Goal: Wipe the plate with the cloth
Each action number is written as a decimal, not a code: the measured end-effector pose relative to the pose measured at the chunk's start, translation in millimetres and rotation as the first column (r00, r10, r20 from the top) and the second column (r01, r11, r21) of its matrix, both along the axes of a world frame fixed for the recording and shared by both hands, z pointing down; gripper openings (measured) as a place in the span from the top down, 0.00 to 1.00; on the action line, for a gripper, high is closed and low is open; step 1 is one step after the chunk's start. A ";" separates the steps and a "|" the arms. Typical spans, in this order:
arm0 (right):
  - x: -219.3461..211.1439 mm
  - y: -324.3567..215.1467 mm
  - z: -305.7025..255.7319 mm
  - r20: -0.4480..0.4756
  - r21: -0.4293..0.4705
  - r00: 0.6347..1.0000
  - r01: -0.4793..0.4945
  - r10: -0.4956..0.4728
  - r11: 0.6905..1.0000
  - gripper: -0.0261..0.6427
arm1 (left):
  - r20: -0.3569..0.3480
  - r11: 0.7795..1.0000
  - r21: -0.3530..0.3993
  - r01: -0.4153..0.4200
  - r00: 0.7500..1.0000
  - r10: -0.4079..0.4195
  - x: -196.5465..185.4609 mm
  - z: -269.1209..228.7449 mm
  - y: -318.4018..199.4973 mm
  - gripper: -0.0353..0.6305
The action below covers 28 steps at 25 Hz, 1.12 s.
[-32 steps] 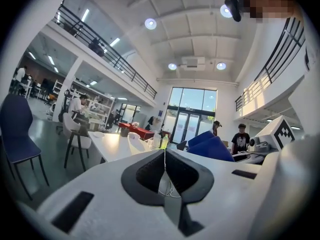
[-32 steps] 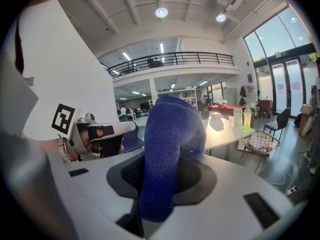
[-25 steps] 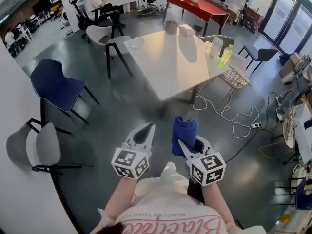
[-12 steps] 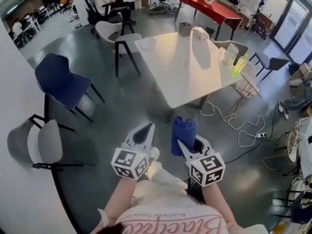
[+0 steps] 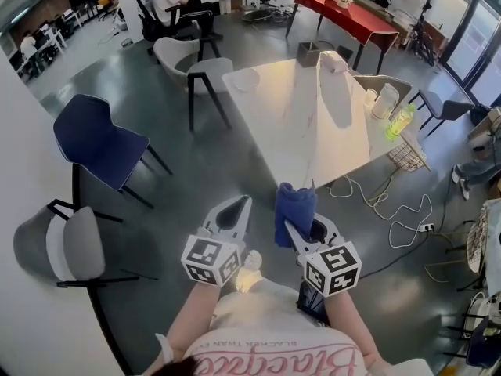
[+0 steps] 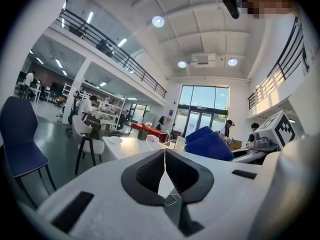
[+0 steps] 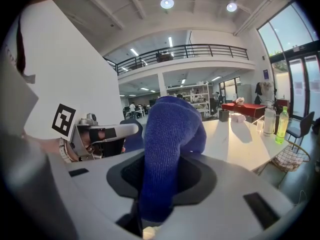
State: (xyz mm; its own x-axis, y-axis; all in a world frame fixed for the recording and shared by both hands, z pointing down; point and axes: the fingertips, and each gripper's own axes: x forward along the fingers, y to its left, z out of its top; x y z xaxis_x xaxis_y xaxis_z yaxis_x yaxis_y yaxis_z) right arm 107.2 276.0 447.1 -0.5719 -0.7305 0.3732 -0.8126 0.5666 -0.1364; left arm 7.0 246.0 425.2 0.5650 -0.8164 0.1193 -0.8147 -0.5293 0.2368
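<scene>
- The left claw (image 5: 245, 201), at the lower centre of the head view, is closed on nothing.
- The right claw (image 5: 291, 227) beside it clamps the blue cloth (image 5: 295, 204), which sticks up from its jaws.
- The plate (image 5: 245, 80) lies on the white worktop (image 5: 313, 131) at upper centre, well apart from both.

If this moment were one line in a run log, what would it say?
left hand-held gripper: shut, empty | right hand-held gripper: shut on cloth | plate: on table ahead, not yet wiped
</scene>
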 end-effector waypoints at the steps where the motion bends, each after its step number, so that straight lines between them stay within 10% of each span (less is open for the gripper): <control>1: -3.7 -10.3 -1.8 0.001 0.001 1.000 0.000 0.000 1.000 0.79 | -0.002 1.000 -0.003 0.002 1.000 -0.002 -3.9 -0.8 -10.9 0.94; 28: -20.5 -209.0 -1.2 0.021 -0.024 0.996 -0.089 0.089 0.996 0.80 | 0.050 0.998 -0.013 -0.069 0.996 0.069 -24.8 -2.5 -218.8 0.94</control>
